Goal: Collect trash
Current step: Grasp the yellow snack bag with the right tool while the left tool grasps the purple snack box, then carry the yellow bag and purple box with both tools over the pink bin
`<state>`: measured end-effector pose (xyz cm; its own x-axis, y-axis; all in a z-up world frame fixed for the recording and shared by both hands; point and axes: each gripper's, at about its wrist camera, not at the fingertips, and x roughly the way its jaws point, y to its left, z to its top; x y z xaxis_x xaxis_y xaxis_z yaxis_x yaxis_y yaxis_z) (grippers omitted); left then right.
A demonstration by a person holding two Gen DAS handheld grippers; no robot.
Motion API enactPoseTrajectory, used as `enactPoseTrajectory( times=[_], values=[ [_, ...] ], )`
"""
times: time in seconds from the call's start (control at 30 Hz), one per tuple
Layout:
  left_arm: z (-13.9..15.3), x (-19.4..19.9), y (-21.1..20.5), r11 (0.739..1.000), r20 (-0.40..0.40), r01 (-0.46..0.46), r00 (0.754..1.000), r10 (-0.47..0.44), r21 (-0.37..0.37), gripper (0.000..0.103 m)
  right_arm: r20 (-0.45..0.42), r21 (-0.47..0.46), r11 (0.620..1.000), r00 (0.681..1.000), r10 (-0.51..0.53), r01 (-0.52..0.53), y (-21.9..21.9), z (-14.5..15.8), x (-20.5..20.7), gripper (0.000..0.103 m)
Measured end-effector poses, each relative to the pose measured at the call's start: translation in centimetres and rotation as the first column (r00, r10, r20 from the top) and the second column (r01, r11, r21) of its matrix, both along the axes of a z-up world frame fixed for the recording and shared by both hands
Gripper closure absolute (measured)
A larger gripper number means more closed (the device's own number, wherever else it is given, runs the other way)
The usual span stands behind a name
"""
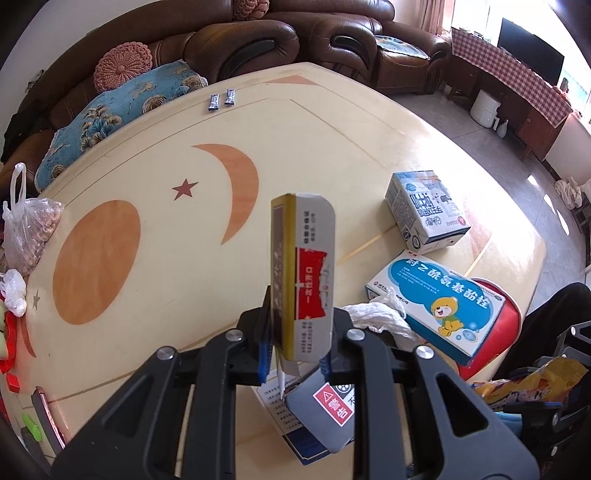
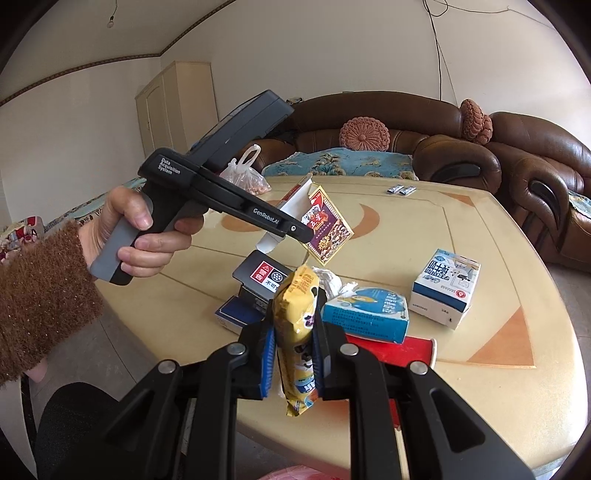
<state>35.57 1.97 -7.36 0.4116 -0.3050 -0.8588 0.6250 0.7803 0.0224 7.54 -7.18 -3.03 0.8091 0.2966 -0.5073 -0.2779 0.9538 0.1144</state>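
Meanwhile: cream table [image 1: 332, 140], brown sofa [image 1: 258, 33] behind | left gripper [image 1: 301, 325] pinching carton [image 1: 303, 273]; right gripper [image 2: 293, 354] pinching wrapper [image 2: 297, 332]

- A cream table [image 1: 155, 258] with orange moon, circle and star inlays is shown.
- Two small sachets [image 1: 220, 100] are laid side by side near its far edge.
- A blue-and-white carton [image 1: 424, 210] is set near a red tray [image 1: 498, 325].
- A plastic bag of nuts [image 1: 29, 229] is seen at another edge.
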Motion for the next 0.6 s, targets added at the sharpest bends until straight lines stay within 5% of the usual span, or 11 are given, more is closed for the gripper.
enactPoseTrajectory(
  times=[0.6],
  values=[
    [4.9,-3.9,-0.1,1.000,0.092,0.008,0.996,-0.007,-0.011,0.083,0.096,-0.054,0.994,0.991,-0.092,0.098,-3.2,4.6,-1.7,0.086]
  ],
)
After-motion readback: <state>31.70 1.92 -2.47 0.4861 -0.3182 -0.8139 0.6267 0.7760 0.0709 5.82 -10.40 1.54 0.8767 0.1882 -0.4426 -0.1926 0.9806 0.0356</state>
